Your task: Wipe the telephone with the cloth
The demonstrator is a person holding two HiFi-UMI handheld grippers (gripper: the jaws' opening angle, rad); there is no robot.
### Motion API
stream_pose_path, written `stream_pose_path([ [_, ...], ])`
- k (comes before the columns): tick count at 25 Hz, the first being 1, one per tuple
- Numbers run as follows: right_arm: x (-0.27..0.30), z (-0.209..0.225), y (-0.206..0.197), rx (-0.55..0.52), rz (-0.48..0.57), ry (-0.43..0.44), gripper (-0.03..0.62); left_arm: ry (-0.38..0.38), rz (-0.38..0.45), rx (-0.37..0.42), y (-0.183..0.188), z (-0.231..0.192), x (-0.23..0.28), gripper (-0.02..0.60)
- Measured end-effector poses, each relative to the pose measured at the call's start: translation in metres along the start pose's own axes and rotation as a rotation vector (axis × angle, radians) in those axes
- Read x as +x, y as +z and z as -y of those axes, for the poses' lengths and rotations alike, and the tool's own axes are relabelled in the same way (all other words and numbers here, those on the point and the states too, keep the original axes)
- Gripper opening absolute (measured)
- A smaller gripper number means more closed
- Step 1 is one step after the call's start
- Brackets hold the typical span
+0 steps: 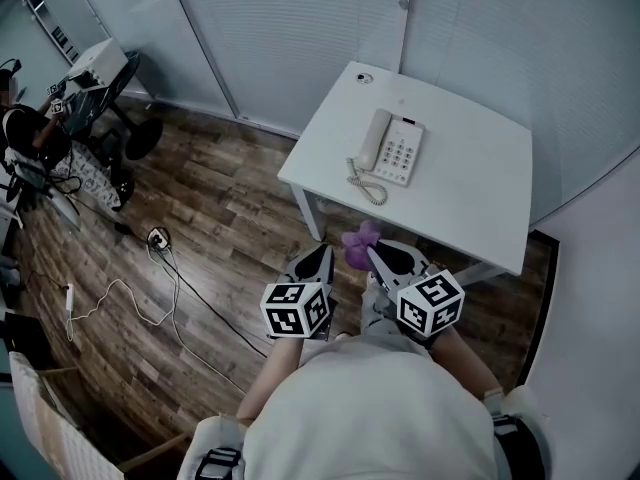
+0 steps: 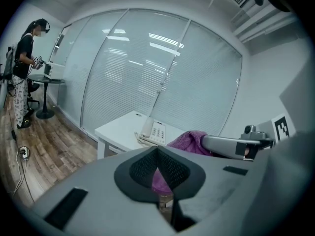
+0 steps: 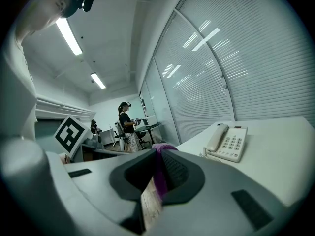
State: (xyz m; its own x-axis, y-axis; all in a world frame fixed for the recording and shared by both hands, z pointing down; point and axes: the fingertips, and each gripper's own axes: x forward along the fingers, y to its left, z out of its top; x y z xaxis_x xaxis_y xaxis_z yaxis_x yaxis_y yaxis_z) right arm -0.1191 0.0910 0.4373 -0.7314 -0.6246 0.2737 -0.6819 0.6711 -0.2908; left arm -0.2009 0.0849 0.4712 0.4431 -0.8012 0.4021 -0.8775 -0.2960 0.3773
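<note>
Jaws of your left gripper (image 1: 322, 251) sit together, empty, in the head view, beside your right gripper (image 1: 372, 253) and short of the table (image 1: 470, 198) bearing the telephone (image 1: 390, 150). Left gripper view confirms them closed; right gripper view shows your right jaws clamped on the purple cloth (image 3: 160, 181).

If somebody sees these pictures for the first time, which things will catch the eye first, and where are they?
A white telephone stands alone on the white table, with its handset on the cradle. Short of the table's near edge, the right gripper is shut on a purple cloth, the only strong colour in the scene. The left gripper beside it is shut and empty.
</note>
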Motion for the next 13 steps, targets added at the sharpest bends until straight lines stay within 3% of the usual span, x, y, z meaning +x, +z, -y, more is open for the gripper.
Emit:
stream_pose_path([
  [13, -0.0027, 0.0009, 0.0001, -0.002, 0.006, -0.010, 0.048, -0.014, 0.004, -0.004, 0.0004, 0.0021, 0.0014, 0.020],
])
